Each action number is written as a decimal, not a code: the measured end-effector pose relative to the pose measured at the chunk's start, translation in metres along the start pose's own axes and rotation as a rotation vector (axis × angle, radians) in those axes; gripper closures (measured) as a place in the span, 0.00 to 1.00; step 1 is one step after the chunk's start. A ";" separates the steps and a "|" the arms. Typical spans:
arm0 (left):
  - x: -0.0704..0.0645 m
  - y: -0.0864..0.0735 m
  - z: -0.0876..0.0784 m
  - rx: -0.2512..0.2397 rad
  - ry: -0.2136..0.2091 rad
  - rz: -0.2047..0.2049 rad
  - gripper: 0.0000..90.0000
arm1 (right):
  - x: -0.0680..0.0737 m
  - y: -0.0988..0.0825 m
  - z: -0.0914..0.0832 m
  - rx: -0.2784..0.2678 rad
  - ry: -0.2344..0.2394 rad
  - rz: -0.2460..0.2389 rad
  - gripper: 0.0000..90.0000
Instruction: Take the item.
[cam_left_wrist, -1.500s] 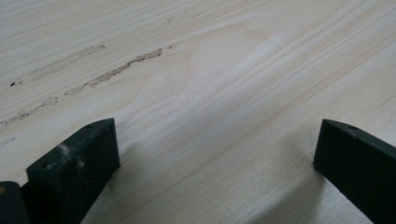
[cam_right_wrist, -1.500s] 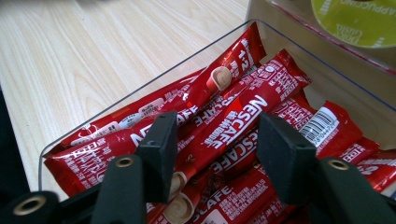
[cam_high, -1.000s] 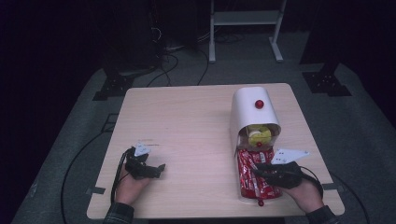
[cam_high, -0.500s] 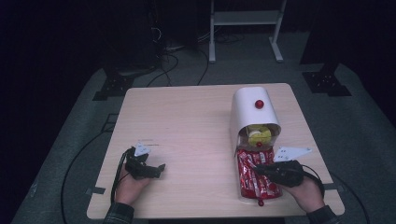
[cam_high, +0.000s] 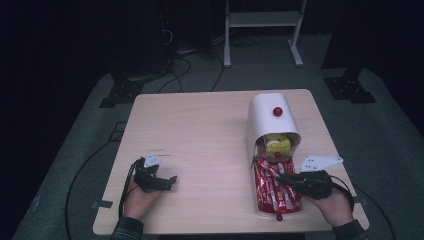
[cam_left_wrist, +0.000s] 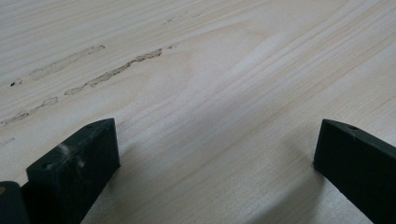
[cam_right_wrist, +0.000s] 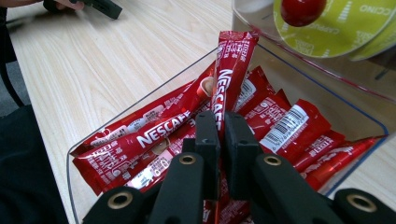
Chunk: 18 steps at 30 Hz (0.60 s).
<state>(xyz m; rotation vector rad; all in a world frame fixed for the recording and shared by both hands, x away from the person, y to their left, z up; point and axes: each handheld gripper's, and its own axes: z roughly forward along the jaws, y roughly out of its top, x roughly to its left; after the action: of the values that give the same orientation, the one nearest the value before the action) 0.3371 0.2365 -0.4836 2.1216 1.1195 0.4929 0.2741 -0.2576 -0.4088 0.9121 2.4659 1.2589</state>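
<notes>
Two grippers: from above, my right gripper (cam_high: 292, 181) reaches into the tray (cam_high: 260, 207) of red sticks; the left view shows jaws wide apart, empty, over the table (cam_left_wrist: 224, 70); the right view shows jaws pinching one stick (cam_right_wrist: 231, 70) low, which I judge may slip or drag its neighbours.

The right hand-held gripper (cam_high: 286, 178) has edged slightly forward over the red sachets (cam_high: 272, 187)

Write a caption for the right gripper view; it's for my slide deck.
Right gripper shut on a red Nescafe stick, lifted from the clear tray of sticks.
</notes>
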 end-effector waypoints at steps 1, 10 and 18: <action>0.000 0.000 0.000 0.000 0.000 0.000 0.00 | 0.000 0.000 -0.001 -0.001 0.000 -0.001 0.94; 0.000 0.000 0.000 0.001 0.000 0.004 0.00 | -0.003 -0.002 -0.009 -0.009 -0.014 0.006 0.94; 0.000 0.000 0.000 0.002 0.000 0.004 0.00 | -0.004 -0.003 -0.012 -0.008 -0.022 0.010 0.94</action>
<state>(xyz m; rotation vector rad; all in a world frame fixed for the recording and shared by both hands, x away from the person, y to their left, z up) 0.3371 0.2366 -0.4835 2.1258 1.1160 0.4944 0.2702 -0.2698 -0.4043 0.9320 2.4405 1.2538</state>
